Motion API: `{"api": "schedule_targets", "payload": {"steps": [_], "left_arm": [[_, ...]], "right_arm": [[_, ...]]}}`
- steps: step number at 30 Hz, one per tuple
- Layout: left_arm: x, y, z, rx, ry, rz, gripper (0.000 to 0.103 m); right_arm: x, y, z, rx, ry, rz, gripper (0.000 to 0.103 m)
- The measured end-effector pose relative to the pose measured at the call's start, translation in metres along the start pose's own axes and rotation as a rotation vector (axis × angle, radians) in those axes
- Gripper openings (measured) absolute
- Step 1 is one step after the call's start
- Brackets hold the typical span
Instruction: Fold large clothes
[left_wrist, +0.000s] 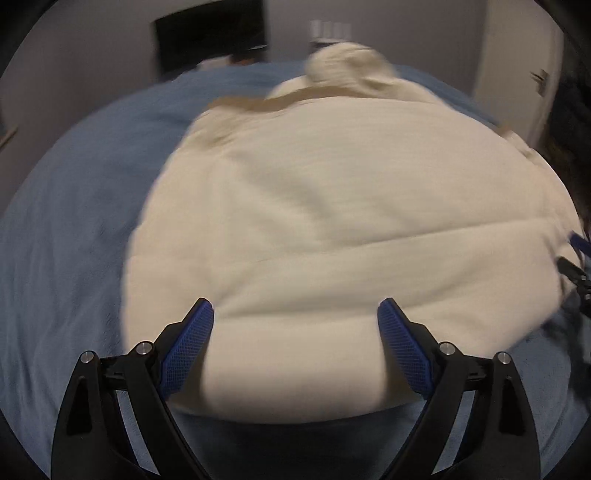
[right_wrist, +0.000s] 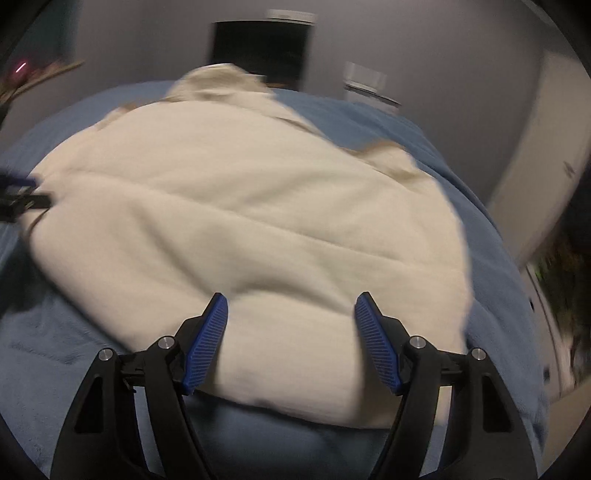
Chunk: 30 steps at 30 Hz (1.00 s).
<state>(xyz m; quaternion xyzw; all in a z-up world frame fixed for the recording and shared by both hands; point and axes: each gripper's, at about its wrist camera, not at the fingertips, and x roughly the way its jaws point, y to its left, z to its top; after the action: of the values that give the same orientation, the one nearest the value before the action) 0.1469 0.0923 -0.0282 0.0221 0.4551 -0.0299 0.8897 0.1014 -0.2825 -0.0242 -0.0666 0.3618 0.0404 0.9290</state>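
Garment (left_wrist: 332, 229) lies spread flat on the bed cover (left_wrist: 66, 258), hood end (left_wrist: 351, 62) at the far side. Left gripper (left_wrist: 295, 321) sits over the garment's near edge, right gripper (right_wrist: 291, 314) likewise, further right along that edge. Each gripper shows at the other view's side margin. Wall behind bed, door (right_wrist: 546, 147) to the right.

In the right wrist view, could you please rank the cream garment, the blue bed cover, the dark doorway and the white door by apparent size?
1. Cream garment, filling most of the frame.
2. Blue bed cover, though mostly hidden beneath the garment, so really larger.
3-4. Dark doorway and white door: similar, and fisheye distortion makes ranking unsure.
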Motion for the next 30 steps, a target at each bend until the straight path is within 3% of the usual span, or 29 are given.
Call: {"api": "schedule_targets", "payload": {"steps": [4, 9, 13, 15, 18, 21, 24, 30], "left_arm": [[0.002, 0.019, -0.003, -0.007, 0.007, 0.05, 0.088], [-0.003, 0.016, -0.004, -0.001, 0.003, 0.071, 0.088], [-0.012, 0.011, 0.002, -0.027, -0.012, 0.04, 0.083], [-0.02, -0.004, 0.007, 0.011, -0.043, 0.007, 0.084], [-0.018, -0.027, 0.017, 0.061, -0.055, -0.032, 0.085], [-0.004, -0.045, 0.026, 0.104, -0.044, -0.025, 0.086], [0.011, -0.045, 0.042, 0.064, -0.043, -0.027, 0.093], [0.044, -0.042, 0.097, -0.008, 0.009, -0.037, 0.097]], "right_arm": [[0.006, -0.035, -0.004, 0.093, 0.032, -0.034, 0.068], [0.008, -0.061, -0.002, 0.258, 0.067, -0.031, 0.069], [-0.013, -0.04, 0.02, 0.223, -0.031, 0.039, 0.07], [-0.016, -0.021, 0.031, 0.179, -0.045, 0.081, 0.071], [-0.001, 0.004, 0.043, 0.128, -0.005, 0.132, 0.071], [0.023, 0.024, 0.056, 0.077, 0.04, 0.124, 0.071], [0.042, 0.033, 0.068, 0.08, 0.054, 0.116, 0.074], [0.078, 0.044, 0.104, 0.077, 0.091, 0.103, 0.079]]}}
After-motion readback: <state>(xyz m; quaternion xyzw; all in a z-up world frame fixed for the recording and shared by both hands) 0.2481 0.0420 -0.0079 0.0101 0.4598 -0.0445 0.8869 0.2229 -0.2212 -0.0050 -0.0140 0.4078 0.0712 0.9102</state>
